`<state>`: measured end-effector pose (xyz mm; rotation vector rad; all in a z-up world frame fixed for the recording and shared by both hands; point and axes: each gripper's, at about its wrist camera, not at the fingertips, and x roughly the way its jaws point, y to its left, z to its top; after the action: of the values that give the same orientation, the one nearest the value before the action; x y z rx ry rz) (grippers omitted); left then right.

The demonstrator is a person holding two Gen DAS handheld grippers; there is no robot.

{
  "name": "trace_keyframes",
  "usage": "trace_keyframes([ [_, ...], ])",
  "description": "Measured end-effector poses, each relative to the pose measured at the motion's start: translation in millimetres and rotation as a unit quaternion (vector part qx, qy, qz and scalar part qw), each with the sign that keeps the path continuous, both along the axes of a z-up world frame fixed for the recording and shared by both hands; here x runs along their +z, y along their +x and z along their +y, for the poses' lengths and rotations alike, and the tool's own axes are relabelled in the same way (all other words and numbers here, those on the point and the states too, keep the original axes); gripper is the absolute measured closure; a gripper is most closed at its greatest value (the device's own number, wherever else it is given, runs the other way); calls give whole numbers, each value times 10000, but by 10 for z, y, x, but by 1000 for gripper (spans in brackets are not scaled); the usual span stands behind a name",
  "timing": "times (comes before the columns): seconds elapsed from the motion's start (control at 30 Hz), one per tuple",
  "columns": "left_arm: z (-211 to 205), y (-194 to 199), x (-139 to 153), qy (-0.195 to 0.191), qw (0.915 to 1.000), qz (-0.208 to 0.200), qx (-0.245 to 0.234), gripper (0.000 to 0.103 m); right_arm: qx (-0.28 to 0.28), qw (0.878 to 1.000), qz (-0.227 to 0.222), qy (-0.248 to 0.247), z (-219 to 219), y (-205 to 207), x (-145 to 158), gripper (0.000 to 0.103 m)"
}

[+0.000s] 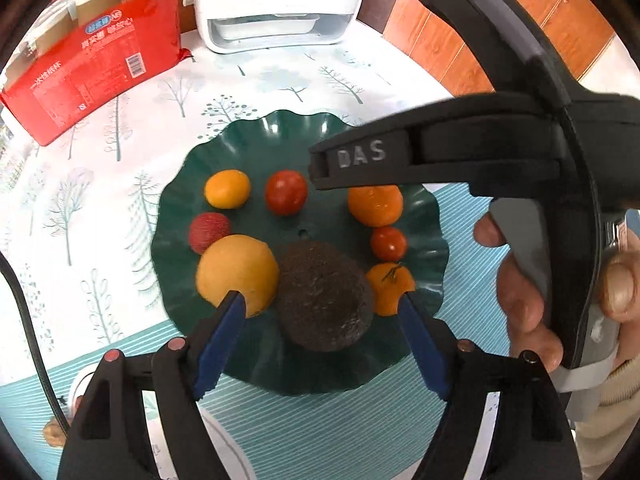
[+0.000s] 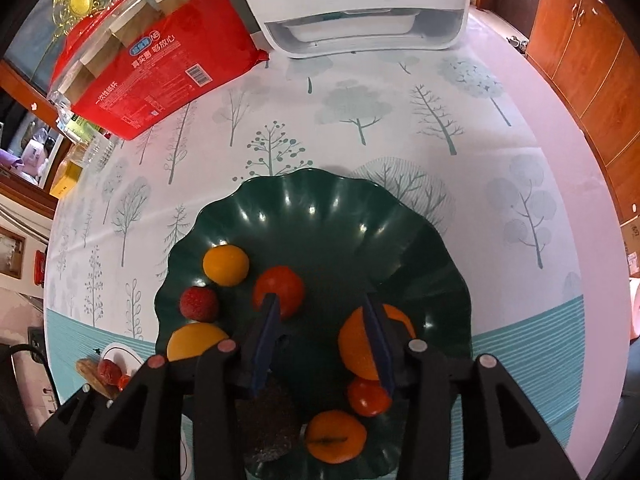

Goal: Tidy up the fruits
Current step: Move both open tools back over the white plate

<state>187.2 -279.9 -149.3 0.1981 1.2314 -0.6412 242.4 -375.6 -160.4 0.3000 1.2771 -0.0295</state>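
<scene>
Eight fruits on green plate point(image 1: 432, 240) beneath spread, empty left tongs point(image 1: 320, 300) and right tongs point(image 2: 322, 308).

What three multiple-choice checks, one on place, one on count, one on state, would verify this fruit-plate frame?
1. Where does the avocado lie?
A. on the green plate, between the left hand-held gripper's blue fingers
B. on the tablecloth beside the red pack
C. inside the white appliance

2. How many red tomatoes are on the plate?
A. none
B. two
C. five

3. How does the right hand-held gripper stand?
A. clamped on the avocado
B. open, nothing pressed between its fingers
C. lying flat on the tablecloth

Key: 1 A, the dark fruit sits on the plate inside the open left fingers. 2 B, a larger tomato and a smaller tomato show. 3 B, bare plate shows through the gap in the right wrist view.
</scene>
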Motion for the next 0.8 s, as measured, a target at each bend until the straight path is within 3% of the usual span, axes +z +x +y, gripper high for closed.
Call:
trace_keyframes([
  [0.8, 597, -193, 508, 6, 9969, -364, 695, 22, -19, 9995, -304, -131, 183, -550, 403, 60],
])
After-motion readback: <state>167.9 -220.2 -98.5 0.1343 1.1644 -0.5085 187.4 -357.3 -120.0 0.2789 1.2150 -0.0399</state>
